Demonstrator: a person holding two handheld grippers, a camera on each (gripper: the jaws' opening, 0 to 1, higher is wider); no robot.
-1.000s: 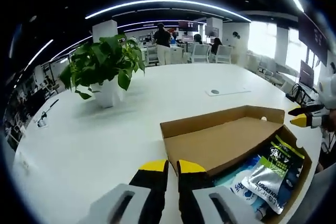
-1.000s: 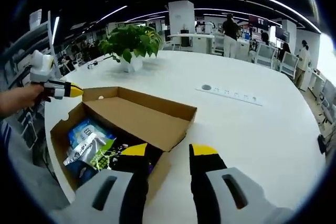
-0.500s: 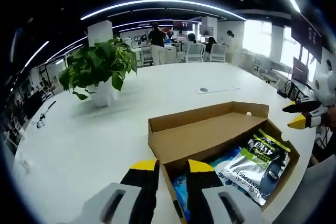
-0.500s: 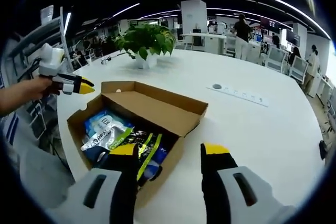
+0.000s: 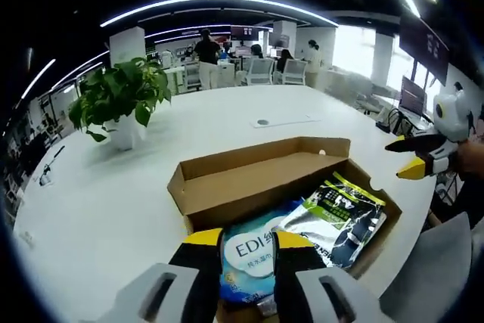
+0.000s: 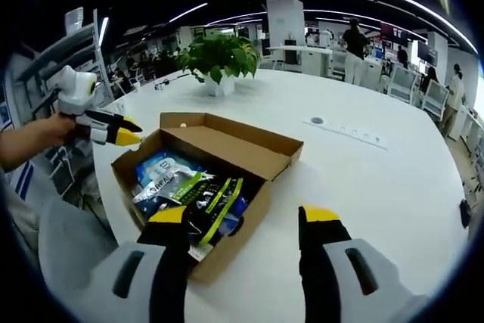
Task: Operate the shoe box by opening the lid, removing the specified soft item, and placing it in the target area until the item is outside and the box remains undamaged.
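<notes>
Shoe box (image 5: pixel 261 179) stands open on the desk (image 5: pixel 113 187) just ahead of my jaws, holding soft packets, a blue one (image 5: pixel 249 251) between my slightly parted left jaws, my right jaws wide apart, neither gripping.

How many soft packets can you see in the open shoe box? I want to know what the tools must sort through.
2: a blue packet at the box's end nearest the left tool, and a silver-green packet beside it toward the other end. More may lie hidden beneath them.
</notes>
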